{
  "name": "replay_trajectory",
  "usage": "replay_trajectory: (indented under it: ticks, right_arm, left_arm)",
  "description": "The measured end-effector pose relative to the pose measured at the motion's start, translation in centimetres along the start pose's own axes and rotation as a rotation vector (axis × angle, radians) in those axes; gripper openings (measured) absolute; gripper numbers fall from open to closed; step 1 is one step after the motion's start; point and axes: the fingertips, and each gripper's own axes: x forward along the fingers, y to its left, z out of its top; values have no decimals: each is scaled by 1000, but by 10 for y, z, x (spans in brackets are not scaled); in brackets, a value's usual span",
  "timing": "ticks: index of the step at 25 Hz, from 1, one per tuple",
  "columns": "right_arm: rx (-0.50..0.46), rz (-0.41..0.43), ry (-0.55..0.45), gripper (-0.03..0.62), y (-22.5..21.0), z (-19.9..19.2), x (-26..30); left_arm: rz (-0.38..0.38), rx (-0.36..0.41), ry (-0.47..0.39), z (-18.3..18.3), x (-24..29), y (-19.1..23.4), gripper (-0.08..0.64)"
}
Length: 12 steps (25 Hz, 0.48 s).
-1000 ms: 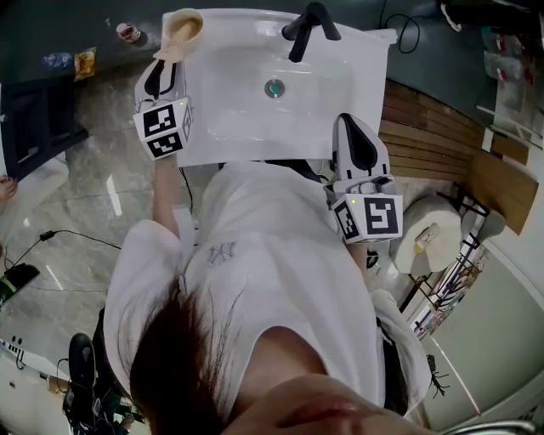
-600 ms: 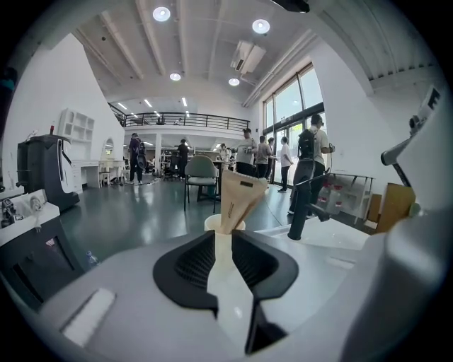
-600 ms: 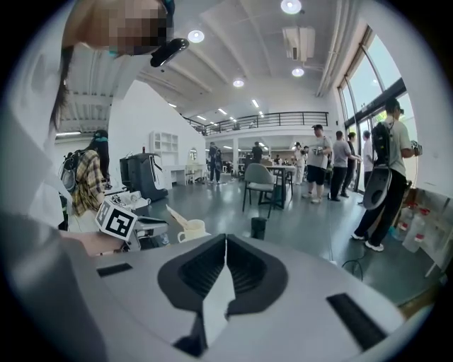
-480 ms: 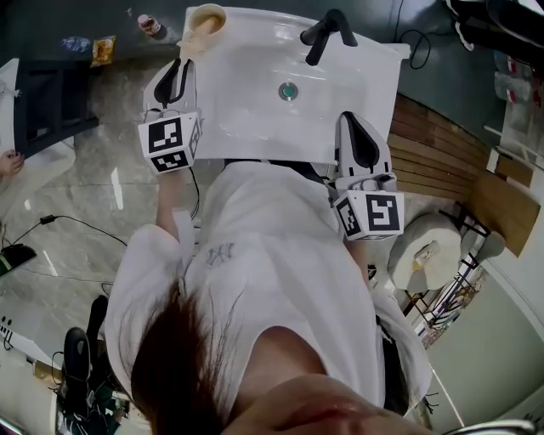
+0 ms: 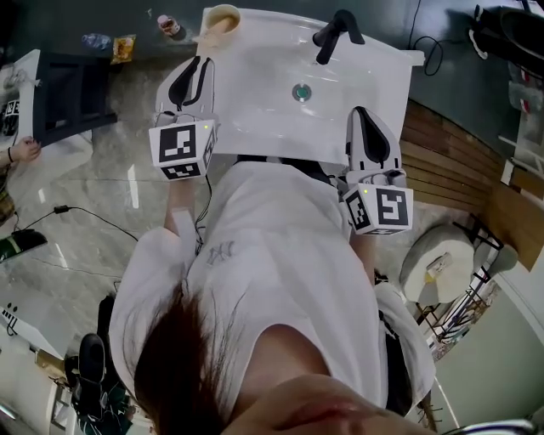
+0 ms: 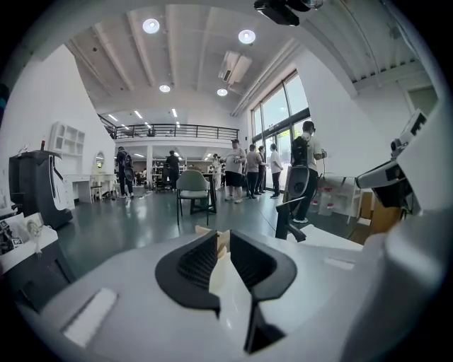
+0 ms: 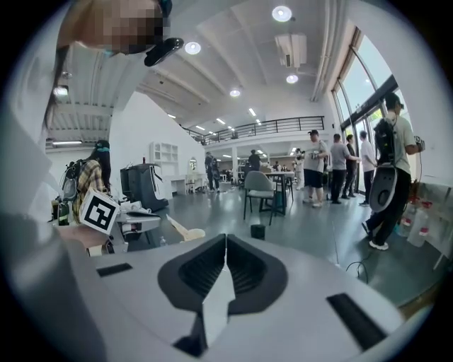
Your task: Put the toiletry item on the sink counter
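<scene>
A beige cup-like toiletry item [image 5: 223, 19] stands on the back left corner of the white sink counter [image 5: 255, 93]. It also shows as the beige item [image 6: 203, 229] just beyond the left jaws and as a small beige item [image 7: 180, 233] at the left of the right gripper view. My left gripper [image 5: 197, 64] points at it from the sink's left edge, a little short of it. Its jaws stand a narrow gap apart with nothing in them [image 6: 222, 236]. My right gripper [image 5: 364, 115] hovers at the sink's front right edge, shut and empty [image 7: 225, 237].
A black faucet [image 5: 336, 30] rises at the back of the basin and a drain [image 5: 301, 92] lies in its middle. A small bottle [image 5: 170, 24] and a snack pack [image 5: 123, 47] lie on the floor to the left. A white toilet [image 5: 438, 259] stands at the right. People stand far off.
My left gripper has drawn back a little from the beige item toward the person. The item stays on the sink's corner. The right gripper has hardly moved.
</scene>
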Motion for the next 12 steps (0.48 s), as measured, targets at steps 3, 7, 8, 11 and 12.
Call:
replay_trajectory:
  ticks: [3, 7, 8, 11, 12]
  right_arm:
    - [12, -9, -33, 11, -5, 5, -4]
    - [35, -22, -72, 11, -11, 9, -9]
    - [41, -23, -81, 11, -13, 9, -10]
    - [52, -22, -99, 11, -16, 9, -15]
    - [54, -22, -104, 11, -17, 8, -16]
  left_arm:
    - [-14, 18, -18, 17, -8, -7, 61]
    - [-36, 39, -40, 39, -17, -22, 58]
    - [-42, 40, -45, 44, -20, -26, 58]
    - [-59, 39, -62, 57, -28, -39, 54]
    - [-65, 42, -67, 60, -30, -44, 54]
